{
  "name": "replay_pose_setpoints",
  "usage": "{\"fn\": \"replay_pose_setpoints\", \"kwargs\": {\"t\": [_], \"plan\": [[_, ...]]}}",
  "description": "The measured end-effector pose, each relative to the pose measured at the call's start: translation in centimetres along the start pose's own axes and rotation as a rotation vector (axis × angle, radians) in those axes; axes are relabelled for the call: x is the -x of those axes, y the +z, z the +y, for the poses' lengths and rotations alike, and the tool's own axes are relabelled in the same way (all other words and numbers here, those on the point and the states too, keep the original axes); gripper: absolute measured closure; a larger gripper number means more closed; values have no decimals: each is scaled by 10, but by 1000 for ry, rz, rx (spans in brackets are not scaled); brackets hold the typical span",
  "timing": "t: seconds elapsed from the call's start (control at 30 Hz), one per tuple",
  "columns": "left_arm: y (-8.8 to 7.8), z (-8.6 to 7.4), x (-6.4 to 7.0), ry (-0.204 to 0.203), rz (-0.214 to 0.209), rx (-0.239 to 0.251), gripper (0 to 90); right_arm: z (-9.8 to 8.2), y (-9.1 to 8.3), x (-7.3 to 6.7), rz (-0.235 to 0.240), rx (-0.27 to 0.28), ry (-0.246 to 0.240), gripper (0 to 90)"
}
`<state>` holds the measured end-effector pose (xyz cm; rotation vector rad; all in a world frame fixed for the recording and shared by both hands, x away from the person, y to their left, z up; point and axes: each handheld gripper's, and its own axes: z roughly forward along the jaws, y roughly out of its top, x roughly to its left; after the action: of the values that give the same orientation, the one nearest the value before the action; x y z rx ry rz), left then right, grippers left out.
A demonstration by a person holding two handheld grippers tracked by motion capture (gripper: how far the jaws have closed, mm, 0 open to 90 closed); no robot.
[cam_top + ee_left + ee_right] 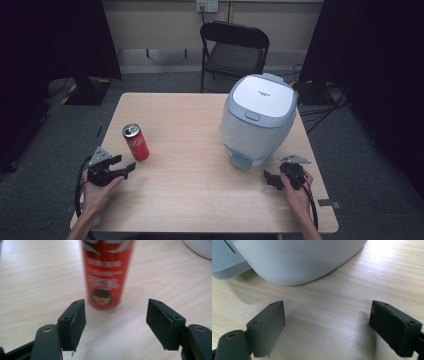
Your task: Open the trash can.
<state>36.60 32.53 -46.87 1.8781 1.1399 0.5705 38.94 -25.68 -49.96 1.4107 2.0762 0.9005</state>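
Where chair (234, 47) stands: wooden table (190, 190) (dark curtains (50, 40))

- The red can (136, 142) stands upright on the table (190, 185) just ahead of the left gripper (122, 167); nothing lies between the parted jaws and the can; bare wood runs on both its sides
- The wide middle of the table, between can and bin (259, 117), is bare
- The bin blocks the far right; its grey pedal (241, 161) juts toward the right gripper (272, 180), near it; bare wood lies between them
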Motion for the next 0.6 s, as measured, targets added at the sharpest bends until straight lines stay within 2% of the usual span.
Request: {"fn": "replay_pose_setpoints", "kwargs": {"t": [0.03, 0.1, 0.13, 0.17, 0.2, 0.23, 0.27, 0.3, 0.33, 0.37, 0.4, 0.43, 0.47, 0.5, 0.53, 0.57, 0.6], "plan": [[0, 1, 4, 20, -20, -1, 344, 1, 0, 2, -22, 5, 16, 194], [4, 10, 18, 40, -73, 10, 348, 4, -2, 3, -16, 8, 23, 190], [4, 10, 18, 40, -73, 10, 352, 4, -2, 3, -16, 8, 23, 190], [8, 15, 25, 49, -91, 11, 352, 6, -4, 4, -19, 17, 19, 190], [16, 23, 34, 33, -148, -4, 367, 12, -7, 4, -23, 32, 8, 190], [16, 23, 34, 33, -148, -4, 371, 12, -7, 4, -23, 32, 8, 190], [21, 28, 41, 29, -175, -12, 371, 14, -8, 5, -25, 41, 7, 194], [32, 37, 55, 82, -180, -25, 398, 19, -9, 10, -12, 29, 20, 214], [32, 37, 55, 82, -180, -25, 398, 20, -8, 11, -16, 28, 22, 214], [45, 46, 67, 93, -214, -29, 398, 21, -8, 12, -26, 28, 26, 216], [45, 46, 67, 93, -214, -29, 398, 21, -8, 12, -26, 28, 26, 216], [59, 56, 78, 101, -231, -35, 398, 23, -6, 15, -37, 31, 16, 232], [66, 61, 83, 117, -234, -33, 398, 24, -5, 16, -51, 38, 12, 236], [74, 66, 88, 128, -238, -23, 398, 26, -4, 18, -58, 31, 11, 242], [83, 71, 92, 122, -248, -26, 398, 27, -3, 19, -61, 29, 8, 245], [83, 71, 92, 122, -248, -26, 396, 29, -3, 20, -70, 32, 10, 247], [102, 83, 96, 137, -247, -37, 396, 31, -2, 22, -79, 38, 16, 259]]}}
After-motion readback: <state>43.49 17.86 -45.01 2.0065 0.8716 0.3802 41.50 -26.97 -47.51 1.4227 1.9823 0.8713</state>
